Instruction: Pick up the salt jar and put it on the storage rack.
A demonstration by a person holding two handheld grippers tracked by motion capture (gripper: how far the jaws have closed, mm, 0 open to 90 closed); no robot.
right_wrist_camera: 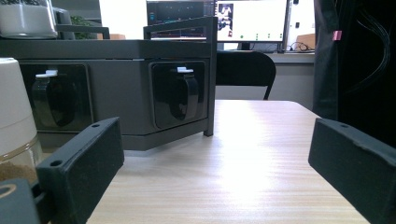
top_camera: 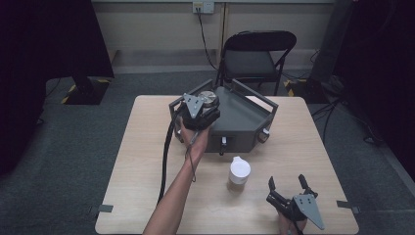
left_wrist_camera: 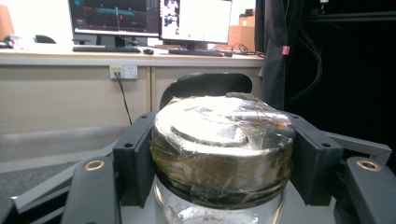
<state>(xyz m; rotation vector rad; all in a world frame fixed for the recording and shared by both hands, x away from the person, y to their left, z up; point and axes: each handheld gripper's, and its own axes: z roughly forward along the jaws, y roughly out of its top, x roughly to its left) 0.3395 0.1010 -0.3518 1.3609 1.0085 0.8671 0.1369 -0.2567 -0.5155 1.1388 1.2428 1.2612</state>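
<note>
High view: the left gripper (top_camera: 205,100) clamps a jar (top_camera: 209,97) by its taped metal lid (left_wrist_camera: 223,140) above the grey rack (top_camera: 244,117) at the bench's (top_camera: 147,161) far side — a side grip on the lid, likely chosen to carry the jar level. It hangs upright, long axis vertical, lid up. Near the front edge, the right gripper (top_camera: 288,185) rests with jaws apart — holding nothing — beside a white-capped jar (top_camera: 239,172).

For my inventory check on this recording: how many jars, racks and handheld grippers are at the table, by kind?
Glass jars: 2, the silver-lidded jar clamped in the left gripper, and the white-capped jar standing on the table.
Dark grey metal racks: 1.
Black two-jaw grippers: 2, counting the open right gripper.
Total: 5.
</note>
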